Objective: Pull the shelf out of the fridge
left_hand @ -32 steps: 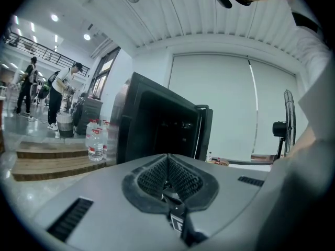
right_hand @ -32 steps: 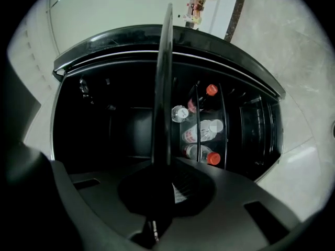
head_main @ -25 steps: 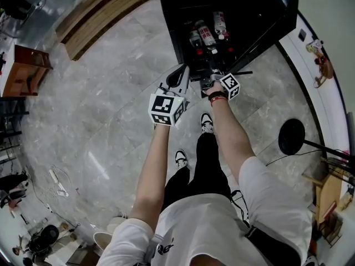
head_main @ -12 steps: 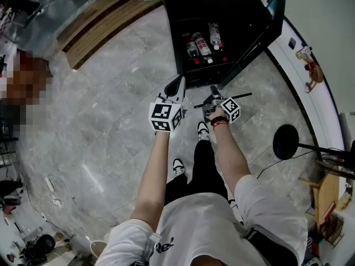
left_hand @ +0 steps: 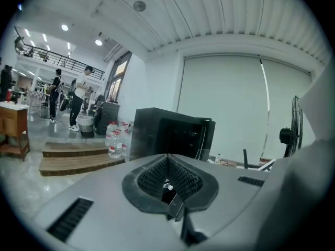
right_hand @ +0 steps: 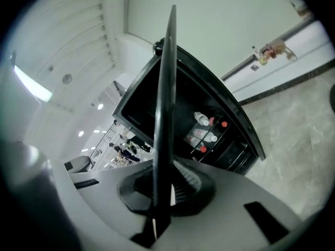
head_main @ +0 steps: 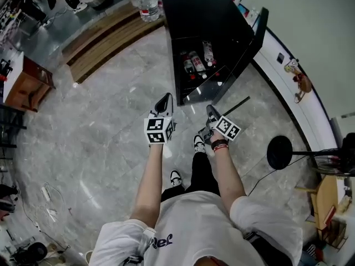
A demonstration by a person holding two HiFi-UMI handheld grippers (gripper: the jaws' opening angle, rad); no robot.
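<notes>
The black fridge (head_main: 213, 32) stands open, its door (head_main: 252, 37) swung to the right, and several bottles (head_main: 197, 60) lie on a rack inside. A thin glass shelf (head_main: 204, 92) is out in front of the fridge, over the floor. My right gripper (head_main: 211, 113) is shut on its near edge. In the right gripper view the shelf (right_hand: 166, 88) stands edge-on between the jaws of my right gripper (right_hand: 166, 184), with the fridge (right_hand: 230, 114) and bottles (right_hand: 205, 129) behind it. My left gripper (head_main: 165, 102) is shut and holds nothing; its view (left_hand: 168, 179) looks level at the fridge (left_hand: 172, 135).
Wooden steps (head_main: 105, 32) and large water bottles (head_main: 145, 4) lie left of the fridge. A fan's round base (head_main: 279, 152) with a cable sits at the right. A wooden cabinet (head_main: 25, 82) stands far left. People (left_hand: 81, 98) stand in the background. My feet (head_main: 198, 143) are below the grippers.
Both grippers have drawn back from the fridge toward me and risen. The right gripper has rolled, and the shelf has come out of the fridge with it.
</notes>
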